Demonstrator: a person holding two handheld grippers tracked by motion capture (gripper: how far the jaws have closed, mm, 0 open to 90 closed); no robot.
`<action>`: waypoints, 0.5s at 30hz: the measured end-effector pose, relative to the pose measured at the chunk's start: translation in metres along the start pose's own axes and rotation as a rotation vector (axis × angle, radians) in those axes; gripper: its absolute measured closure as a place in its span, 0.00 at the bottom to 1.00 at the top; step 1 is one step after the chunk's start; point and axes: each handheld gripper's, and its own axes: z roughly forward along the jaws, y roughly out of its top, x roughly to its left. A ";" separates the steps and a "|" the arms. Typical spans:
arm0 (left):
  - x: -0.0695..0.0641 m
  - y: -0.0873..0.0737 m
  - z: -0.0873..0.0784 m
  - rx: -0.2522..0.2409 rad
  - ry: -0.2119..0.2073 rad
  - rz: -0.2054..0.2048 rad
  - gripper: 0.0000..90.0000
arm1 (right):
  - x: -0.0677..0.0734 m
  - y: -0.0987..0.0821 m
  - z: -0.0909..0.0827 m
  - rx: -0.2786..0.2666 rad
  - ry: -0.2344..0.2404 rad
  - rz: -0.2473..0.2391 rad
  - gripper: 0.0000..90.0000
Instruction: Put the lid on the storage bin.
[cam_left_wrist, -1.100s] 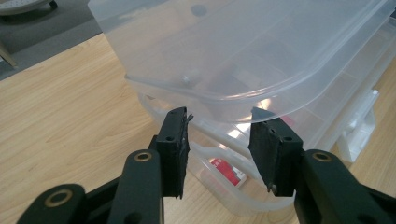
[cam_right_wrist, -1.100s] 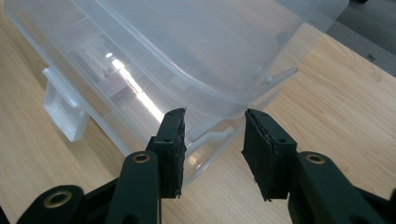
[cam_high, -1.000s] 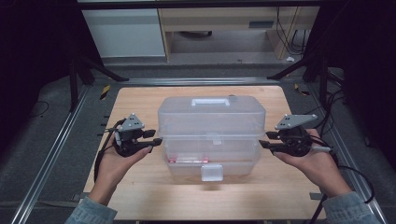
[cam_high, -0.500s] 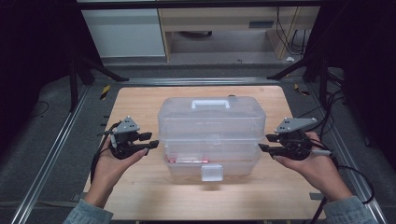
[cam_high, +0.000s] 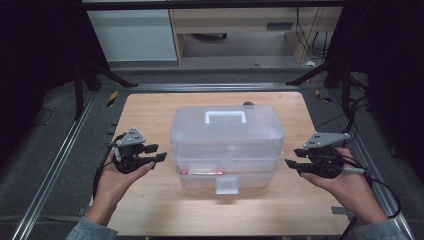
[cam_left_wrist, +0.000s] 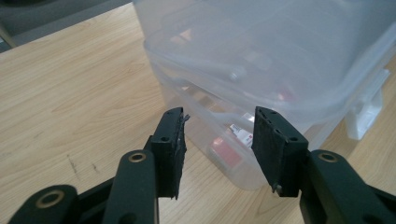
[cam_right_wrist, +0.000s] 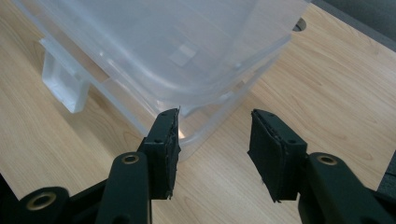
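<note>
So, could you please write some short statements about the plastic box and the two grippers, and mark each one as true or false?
1. The clear plastic box stands on the wooden table. True.
2. The left gripper is clamped on the box. False: its fingers are apart, short of the box wall, with nothing pressed between them.
3. The box has a white handle on its lid. True.
4. The right gripper holds the white latch. False: it hovers open beside the right end of the box, and the latch is at the front.
5. Something red shows inside the box. True.
</note>
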 end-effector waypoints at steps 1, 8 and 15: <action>0.001 -0.001 0.000 0.000 0.000 -0.004 0.59 | -0.001 -0.002 0.000 -0.002 -0.002 0.007 0.57; 0.008 -0.006 -0.003 0.005 0.023 -0.015 0.56 | -0.004 -0.008 -0.004 -0.007 -0.023 0.025 0.53; 0.022 -0.016 -0.007 0.026 0.074 -0.034 0.42 | -0.009 -0.012 -0.002 -0.020 -0.077 0.044 0.39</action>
